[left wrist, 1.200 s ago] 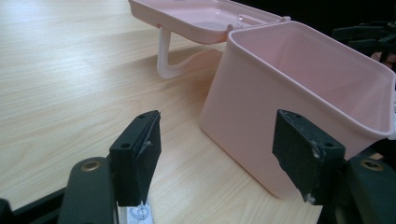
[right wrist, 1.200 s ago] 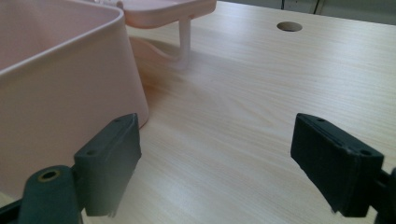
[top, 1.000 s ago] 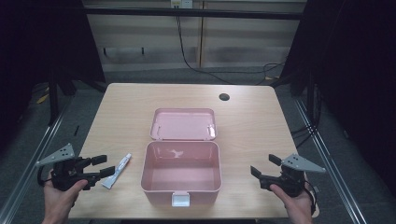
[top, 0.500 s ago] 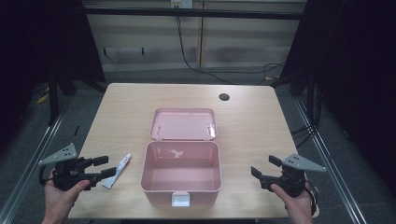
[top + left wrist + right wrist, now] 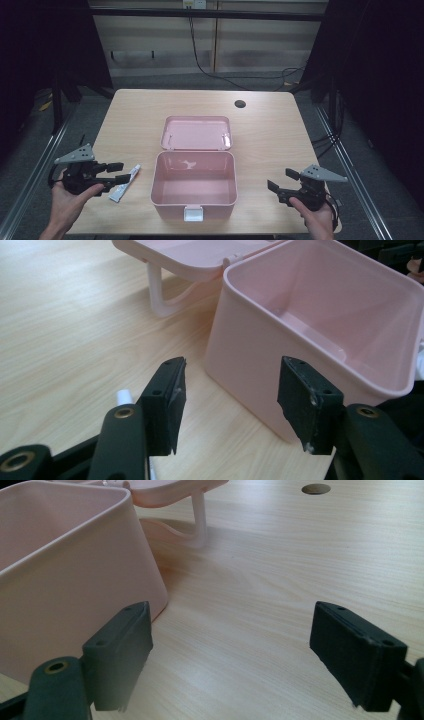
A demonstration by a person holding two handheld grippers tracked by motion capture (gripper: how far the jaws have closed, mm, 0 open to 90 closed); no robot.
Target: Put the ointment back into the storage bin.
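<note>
Pink box [image 5: 194, 184], lid open, sits mid-counter [image 5: 280, 140] in our high view; a white tube [image 5: 125, 176] lies beside it, just ahead of our left tongs [image 5: 118, 173]. Left gripper view: jaws parted, empty, the box beyond. Right gripper view: right tongs [image 5: 235, 660] spread wide, empty, beside the box.

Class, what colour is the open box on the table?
Pale pink, the box and its lid alike; clearest in the high view.
</note>
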